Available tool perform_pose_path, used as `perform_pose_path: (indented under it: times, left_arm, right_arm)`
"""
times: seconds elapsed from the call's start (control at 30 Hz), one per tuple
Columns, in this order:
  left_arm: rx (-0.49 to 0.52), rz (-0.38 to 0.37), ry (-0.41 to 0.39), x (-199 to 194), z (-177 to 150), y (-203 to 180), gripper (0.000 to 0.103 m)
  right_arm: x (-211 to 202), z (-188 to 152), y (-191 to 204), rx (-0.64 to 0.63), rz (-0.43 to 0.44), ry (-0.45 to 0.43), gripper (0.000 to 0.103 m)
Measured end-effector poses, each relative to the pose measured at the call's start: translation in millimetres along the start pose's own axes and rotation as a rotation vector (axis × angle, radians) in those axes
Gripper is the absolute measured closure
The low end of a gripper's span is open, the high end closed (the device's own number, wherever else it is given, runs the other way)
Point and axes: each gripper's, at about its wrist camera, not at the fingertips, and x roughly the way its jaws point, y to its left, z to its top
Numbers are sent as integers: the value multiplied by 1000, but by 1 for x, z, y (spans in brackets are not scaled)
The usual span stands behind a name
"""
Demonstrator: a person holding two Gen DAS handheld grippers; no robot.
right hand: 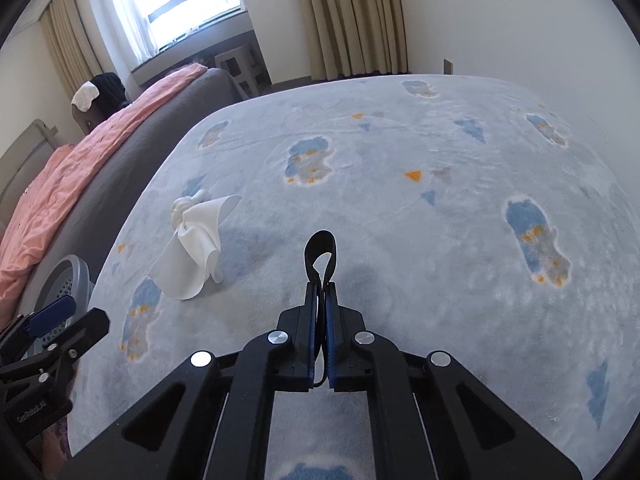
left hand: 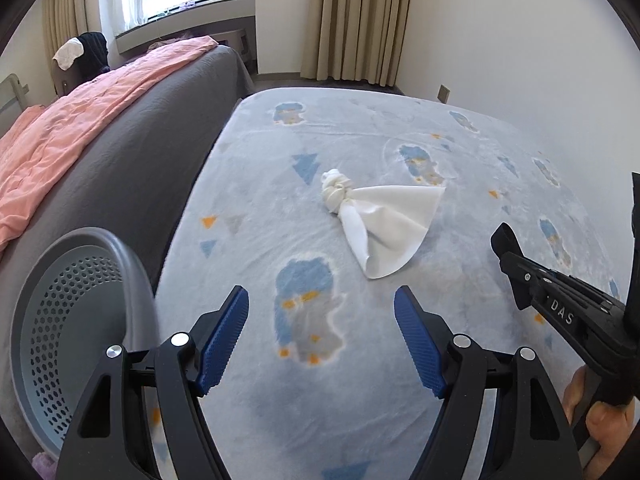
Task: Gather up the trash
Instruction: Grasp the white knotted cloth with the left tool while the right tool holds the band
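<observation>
- The left hand-held gripper (left hand: 322,304) is seen released, its blue-padded fingers (left hand: 222,338) spread wide with nothing between them, above a pale blue patterned rug (left hand: 460,152).
- A white knotted cloth (left hand: 380,224) lies on the rug ahead of the left hand-held gripper, slightly to its right, apart from both fingers; the knot end points away, the loose fan of fabric toward the gripper.
- A grey perforated basket (left hand: 52,320) sits just left of the left hand-held gripper, at the rug's edge beside a grey bed (left hand: 132,160) covered with a pink blanket (left hand: 80,120).
- The right hand-held gripper (right hand: 320,292) is clenched on a black strap loop (right hand: 320,254), which sticks out beyond the fingertips; its pads are pressed close on the strap.
- From the right wrist view, the white cloth (right hand: 196,248) is found ahead and well to the left of the right hand-held gripper, not touching it.
- The right hand-held gripper (left hand: 516,256) appears at the far right of the left wrist view, strap foremost.
</observation>
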Motion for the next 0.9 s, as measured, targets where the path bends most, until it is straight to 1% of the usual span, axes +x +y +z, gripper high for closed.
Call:
perform_pose_path:
  times: [0.1,0.17,0.27,0.37,0.43,0.47,0.53,0.67,0.9]
  left_arm:
    - [-3,-3,9,11,12,-10,31]
    - [-1,9,-3,13,22,-16,31]
    - [-2,22,-17,17,41,-21,31]
    - [-23,38,-23,25,58,-21,31]
    - [-36,43,-20,35,68,-22,31]
    - [-43,41,-2,43,73,-22,31]
    - [-66,36,41,60,76,-19,31]
    - [-92,66,95,88,74,-14,31]
    - [-58,90,112,110,72,-24,32]
  right_arm:
    - [0,0,-3,-3,-11,-5,98]
    - [-1,-1,-5,10,5,-6,98]
    - [-3,1,-8,16,3,-14,98]
    - [-3,3,-12,26,6,-21,98]
    - [-4,4,-14,30,9,-25,98]
    - [-4,5,-15,37,15,-25,98]
    - [-4,6,-18,50,33,-23,98]
    - [-4,9,-20,52,41,-29,98]
    - [-5,9,-24,68,62,-23,98]
